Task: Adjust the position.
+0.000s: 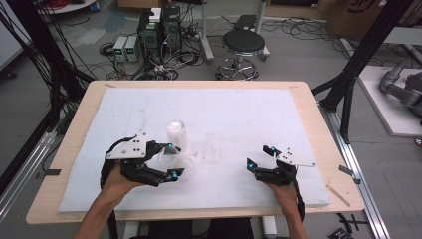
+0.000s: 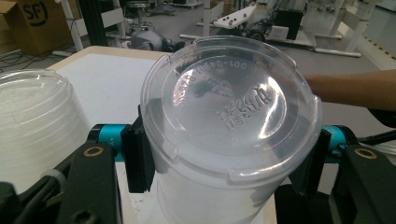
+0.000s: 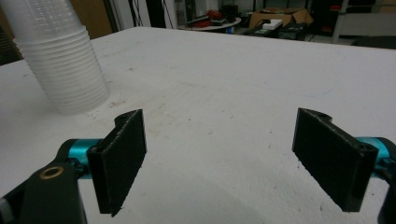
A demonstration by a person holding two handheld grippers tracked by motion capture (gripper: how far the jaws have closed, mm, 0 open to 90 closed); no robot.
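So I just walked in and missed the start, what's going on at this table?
A person is working with a hand-held gripper in each hand over a white foam mat. The left gripper has its fingers closed on a clear plastic cup, held upside down beside a stack of cups that stands bottom-up on the mat. The right gripper is open with nothing between its fingers, low over the mat off to the side.

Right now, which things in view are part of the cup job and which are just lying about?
In the job:
- clear plastic cup, upside down, clamped in the left gripper
- stack of clear cups, upside down on the white mat
- right gripper, open and holding nothing

Lying about:
- black stool
- computer towers
- cardboard box
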